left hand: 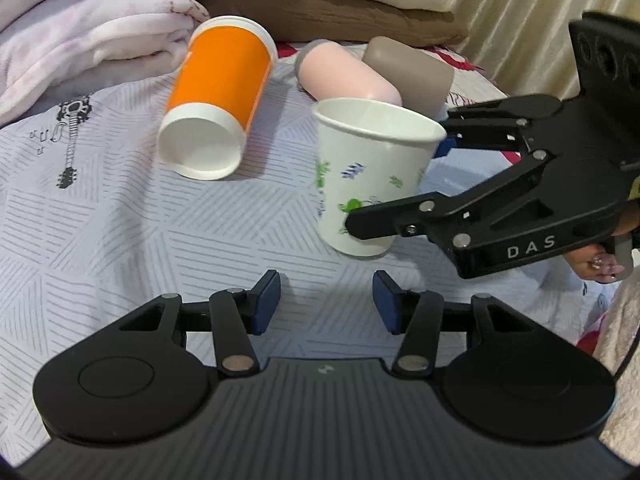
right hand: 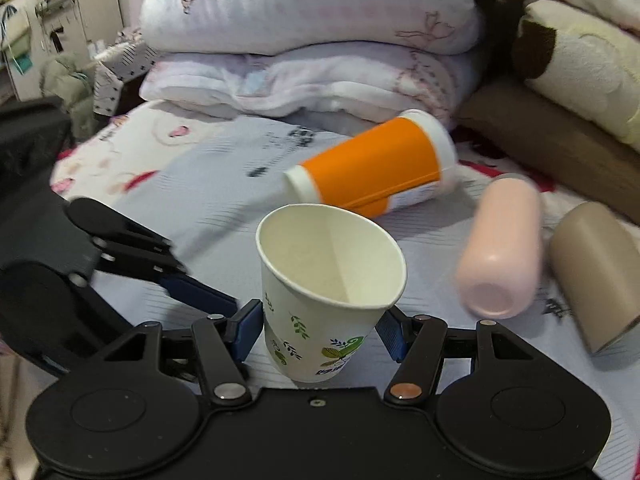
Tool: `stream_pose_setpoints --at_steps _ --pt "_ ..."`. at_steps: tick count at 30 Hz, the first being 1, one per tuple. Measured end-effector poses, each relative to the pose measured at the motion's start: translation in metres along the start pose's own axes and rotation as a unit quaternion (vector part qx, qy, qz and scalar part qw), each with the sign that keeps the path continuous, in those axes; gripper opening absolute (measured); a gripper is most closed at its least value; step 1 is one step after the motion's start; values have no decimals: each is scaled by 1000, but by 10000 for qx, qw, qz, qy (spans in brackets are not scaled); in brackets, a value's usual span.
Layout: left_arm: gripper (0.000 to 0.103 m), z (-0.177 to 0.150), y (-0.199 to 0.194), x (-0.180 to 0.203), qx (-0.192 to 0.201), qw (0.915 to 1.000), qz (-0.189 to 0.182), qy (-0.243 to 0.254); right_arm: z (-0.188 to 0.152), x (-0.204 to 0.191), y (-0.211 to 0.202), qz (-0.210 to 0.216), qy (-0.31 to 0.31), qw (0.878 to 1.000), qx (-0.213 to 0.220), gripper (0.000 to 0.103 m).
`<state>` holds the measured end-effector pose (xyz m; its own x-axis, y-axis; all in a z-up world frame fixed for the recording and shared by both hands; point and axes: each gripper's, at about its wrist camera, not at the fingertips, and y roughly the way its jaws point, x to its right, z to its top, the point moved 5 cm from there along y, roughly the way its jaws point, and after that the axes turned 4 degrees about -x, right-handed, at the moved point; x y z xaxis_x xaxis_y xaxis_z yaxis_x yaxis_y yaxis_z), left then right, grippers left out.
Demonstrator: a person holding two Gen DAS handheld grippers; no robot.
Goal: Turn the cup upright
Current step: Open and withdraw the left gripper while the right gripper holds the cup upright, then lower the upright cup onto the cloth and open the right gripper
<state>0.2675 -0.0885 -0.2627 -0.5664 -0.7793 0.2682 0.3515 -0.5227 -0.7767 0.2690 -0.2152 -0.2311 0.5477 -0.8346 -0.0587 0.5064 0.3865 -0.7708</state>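
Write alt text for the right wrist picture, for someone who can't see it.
The right gripper clamps a white paper cup with green leaf prints, mouth up and slightly tilted, over a bedsheet. Behind it lie an orange cup, a pink bottle and a beige cup, all on their sides.

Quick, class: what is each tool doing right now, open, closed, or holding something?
Left tool: open, holding nothing.
Right tool: closed on the white paper cup, mouth up, slightly tilted.
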Motion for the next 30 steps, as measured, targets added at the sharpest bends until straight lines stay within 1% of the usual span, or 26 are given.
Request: stream_pose_setpoints --at_steps 2,5,7,10,13,19,23,26,29,30 --pt "50 1 -3 -1 78 10000 13 36 -1 3 -1 -41 -73 10000 34 66" --pt "49 2 -8 -3 151 9999 -11 69 -5 -2 -3 -259 -482 9985 92 66" --pt "49 4 -11 -4 197 9998 -27 54 -7 -6 -2 -326 -645 9973 101 66" --pt "49 6 -14 -7 284 9996 -37 35 -8 -11 -3 -186 -744 9970 141 66" --pt "49 8 -16 -9 276 9995 -105 -118 -9 -13 -1 -217 -854 9959 194 66" --pt "49 10 -25 -6 369 9991 -117 -167 -11 -11 4 -114 -695 9975 38 66" --pt "50 11 -34 -4 413 9988 -161 -214 -13 -9 6 -176 -488 9985 -152 77" --pt "52 10 -41 -2 368 9991 -87 -203 -15 -7 9 -208 -238 9988 -384 78" --pt "56 7 -50 1 280 9994 -36 -201 -18 -8 5 -333 -125 9976 -602 78" --pt "61 5 -54 2 269 9994 29 -200 -19 -9 2 -360 -91 9970 -676 78"
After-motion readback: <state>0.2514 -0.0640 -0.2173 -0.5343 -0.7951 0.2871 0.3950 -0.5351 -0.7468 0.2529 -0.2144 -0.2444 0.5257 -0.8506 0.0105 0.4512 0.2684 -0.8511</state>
